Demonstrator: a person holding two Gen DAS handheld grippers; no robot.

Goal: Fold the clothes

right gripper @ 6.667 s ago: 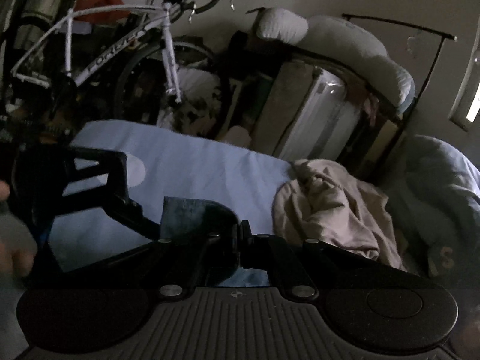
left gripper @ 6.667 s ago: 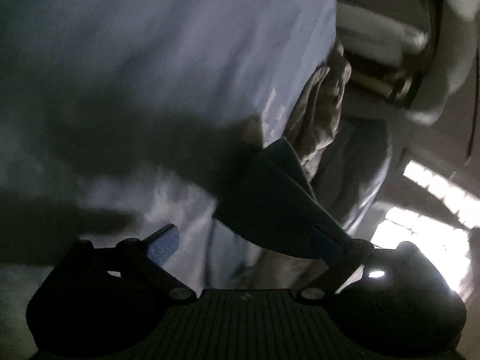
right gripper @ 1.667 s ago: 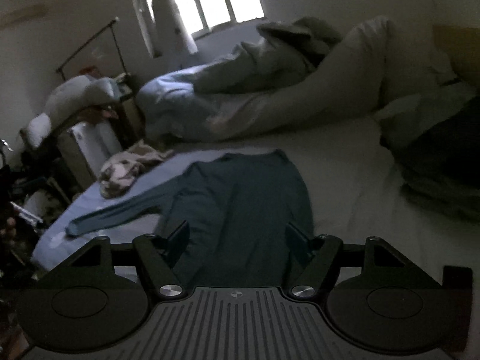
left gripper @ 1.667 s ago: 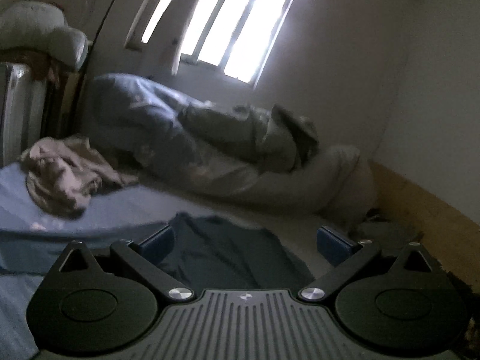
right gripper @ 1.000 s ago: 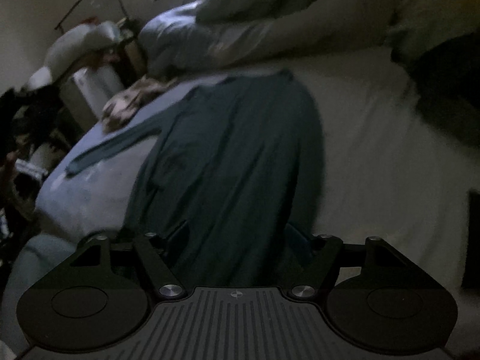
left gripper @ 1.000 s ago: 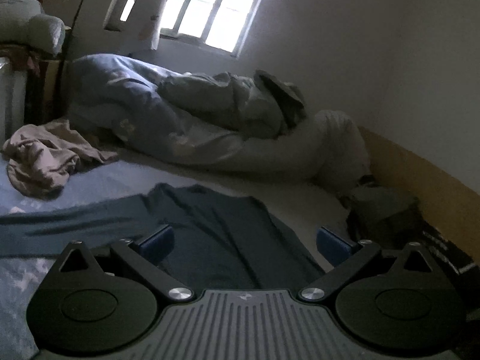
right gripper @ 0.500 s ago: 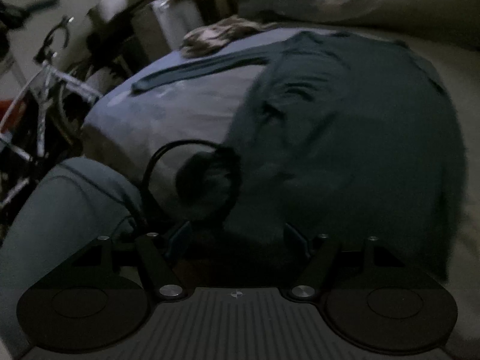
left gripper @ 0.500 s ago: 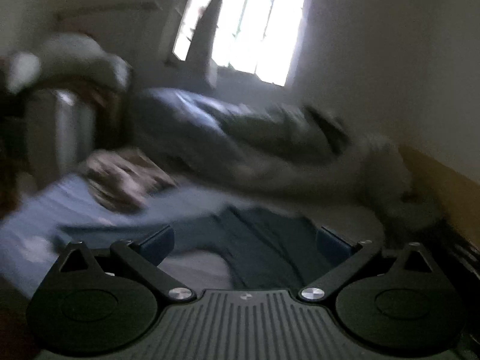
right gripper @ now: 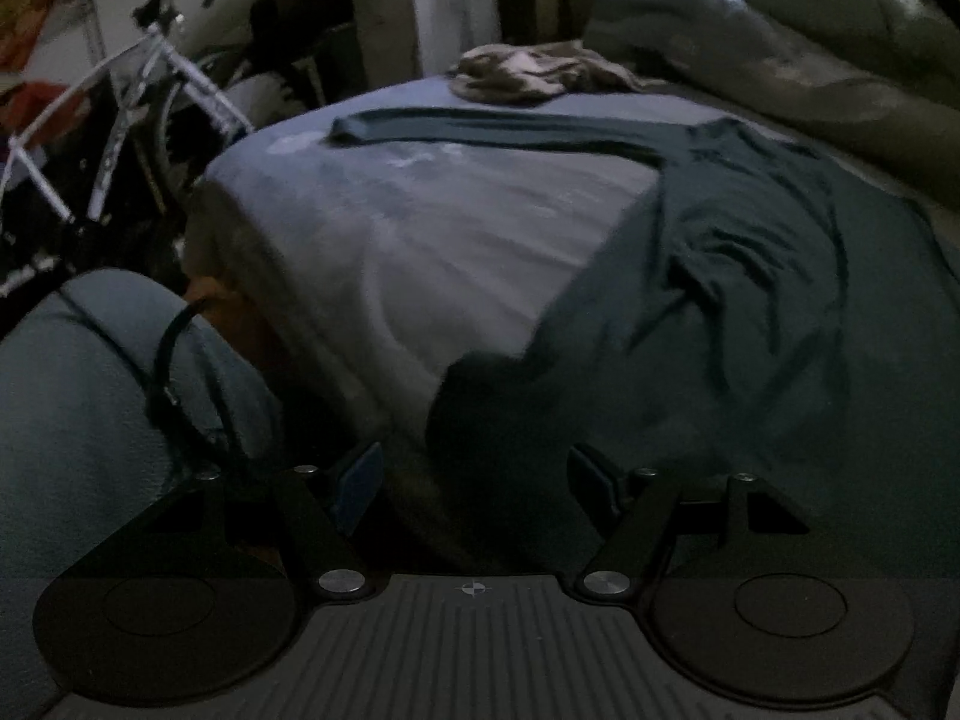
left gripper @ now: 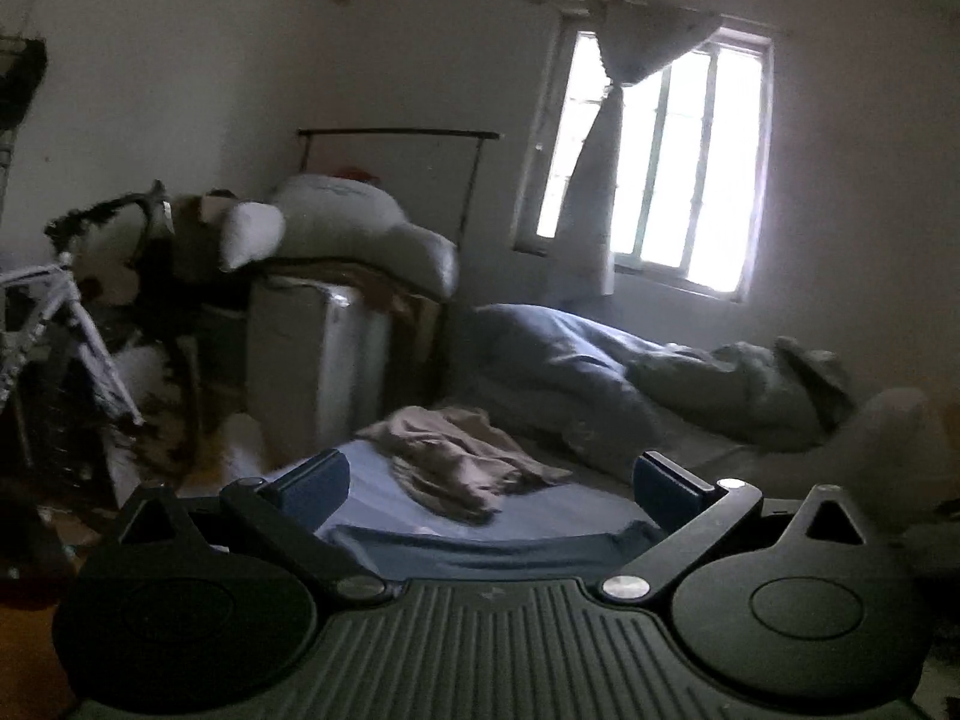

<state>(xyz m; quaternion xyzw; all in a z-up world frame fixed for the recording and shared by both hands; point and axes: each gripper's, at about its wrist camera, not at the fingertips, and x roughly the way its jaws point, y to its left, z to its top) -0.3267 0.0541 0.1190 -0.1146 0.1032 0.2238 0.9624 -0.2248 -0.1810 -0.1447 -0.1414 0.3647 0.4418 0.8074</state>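
Dark teal long-sleeved shirt (right gripper: 750,276) lies spread on the bed (right gripper: 420,228), sleeve (right gripper: 480,129) stretched toward upper left. Your right gripper (right gripper: 474,480), jaws wide and empty, sits just below its hem; your left gripper (left gripper: 492,480), also wide, hovers above the sleeve.

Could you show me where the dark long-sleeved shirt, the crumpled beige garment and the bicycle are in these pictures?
dark long-sleeved shirt (right gripper: 750,276): right wrist view, on its body, spread on the bed.
crumpled beige garment (left gripper: 462,462): left wrist view, on the middle of the heap.
bicycle (right gripper: 150,66): right wrist view, on its white frame tube.
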